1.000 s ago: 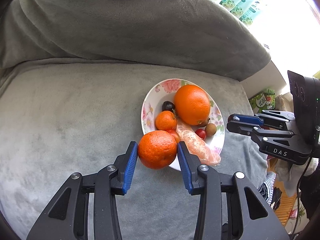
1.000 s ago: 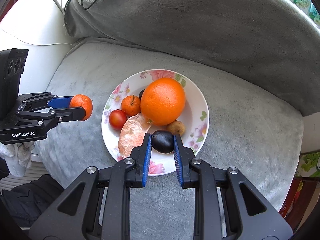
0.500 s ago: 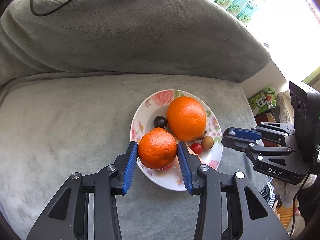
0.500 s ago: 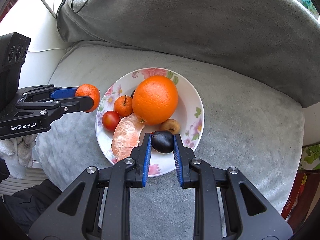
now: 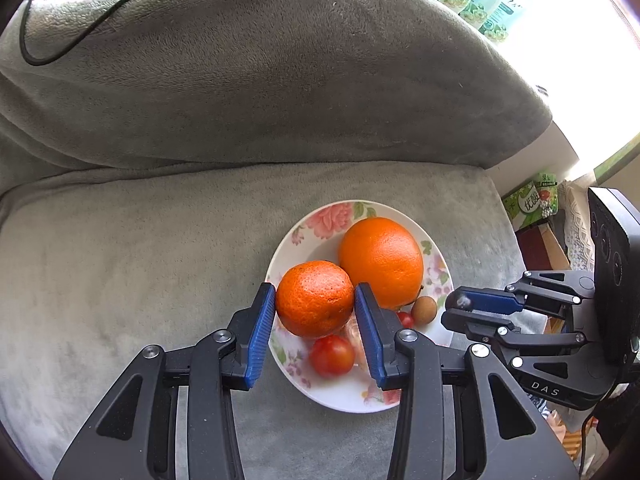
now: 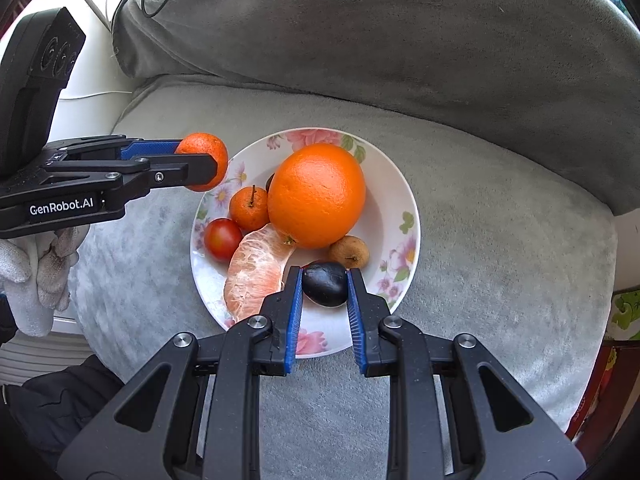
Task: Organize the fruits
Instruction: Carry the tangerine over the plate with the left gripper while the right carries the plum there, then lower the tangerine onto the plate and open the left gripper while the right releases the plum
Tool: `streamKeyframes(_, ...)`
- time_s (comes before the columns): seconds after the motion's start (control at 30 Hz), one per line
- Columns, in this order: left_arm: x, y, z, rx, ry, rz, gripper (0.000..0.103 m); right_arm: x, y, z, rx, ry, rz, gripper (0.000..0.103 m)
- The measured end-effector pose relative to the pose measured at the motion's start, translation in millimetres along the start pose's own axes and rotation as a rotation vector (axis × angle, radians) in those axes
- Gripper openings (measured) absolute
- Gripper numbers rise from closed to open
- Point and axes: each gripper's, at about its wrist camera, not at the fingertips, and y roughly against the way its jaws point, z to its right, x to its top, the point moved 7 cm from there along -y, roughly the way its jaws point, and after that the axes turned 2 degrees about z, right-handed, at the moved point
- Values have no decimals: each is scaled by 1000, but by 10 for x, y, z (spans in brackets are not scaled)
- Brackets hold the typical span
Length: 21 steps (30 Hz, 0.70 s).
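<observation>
A floral white plate [image 6: 404, 200] rests on a grey cushion. On it lie a big orange [image 6: 316, 194], a small tangerine [image 6: 249, 208], a red tomato [image 6: 223, 239], a peeled citrus piece [image 6: 256, 270] and a brown longan [image 6: 349, 252]. My left gripper [image 5: 315, 300] is shut on a mandarin [image 5: 315, 298], held above the plate's left rim [image 5: 280, 356]. From the right wrist view that mandarin [image 6: 204, 148] hovers over the plate's left edge. My right gripper [image 6: 323, 284] is shut on a dark plum [image 6: 325, 283] above the plate's near side.
The grey seat cushion [image 5: 120, 260] and tall back cushion [image 5: 280, 72] surround the plate. A black cable [image 5: 60, 52] lies on the back cushion. Packages [image 5: 532, 200] stand at the right. A white-gloved hand [image 6: 36, 276] holds the left gripper.
My left gripper has carried the mandarin rightward, from the plate's near-left edge to over the plate, close to the big orange. The right gripper stays put with the plum.
</observation>
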Motion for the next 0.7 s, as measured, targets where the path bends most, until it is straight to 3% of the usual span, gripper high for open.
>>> streamKeyframes(0.57,72,-107,87,-21,-8,-25,40,-26,-66,-42,11,18,-8,23)
streamKeyframes(0.7,89,-74,131,-30,-18,-14,40,-34,-58,-65,12,18,-3,29)
